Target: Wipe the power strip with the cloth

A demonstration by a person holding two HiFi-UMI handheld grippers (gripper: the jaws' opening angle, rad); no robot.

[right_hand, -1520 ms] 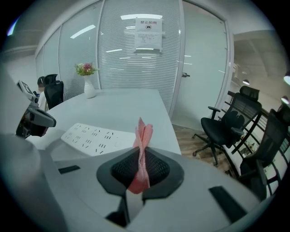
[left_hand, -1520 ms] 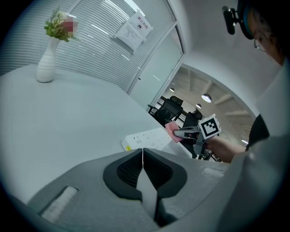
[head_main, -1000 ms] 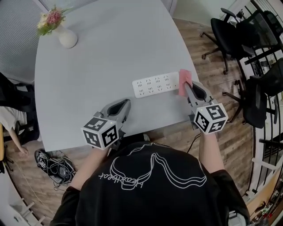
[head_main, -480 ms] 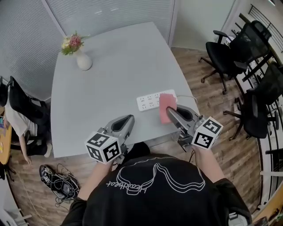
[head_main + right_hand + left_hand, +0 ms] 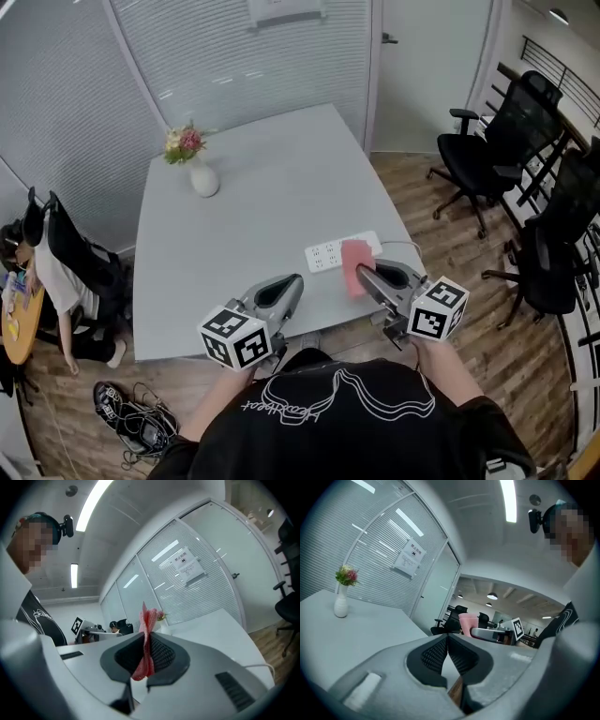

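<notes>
A white power strip (image 5: 333,251) lies near the front right edge of the grey table (image 5: 253,197), its cord running off to the right. My right gripper (image 5: 364,270) is shut on a pink cloth (image 5: 355,264), held up off the table just in front of the strip's right end. The same cloth (image 5: 146,639) stands pinched between the pads in the right gripper view. My left gripper (image 5: 292,282) hangs near the table's front edge, jaws shut with nothing between them; its pads (image 5: 447,652) meet in the left gripper view.
A white vase with flowers (image 5: 195,161) stands at the table's far left. Black office chairs (image 5: 497,141) are at the right on the wood floor. A person (image 5: 52,272) sits at the left. Cables (image 5: 131,417) lie on the floor.
The head view has pulled back and up, so more of the room shows. My right gripper has lifted the pink cloth off the strip's right end. The left gripper stays near the table's front edge.
</notes>
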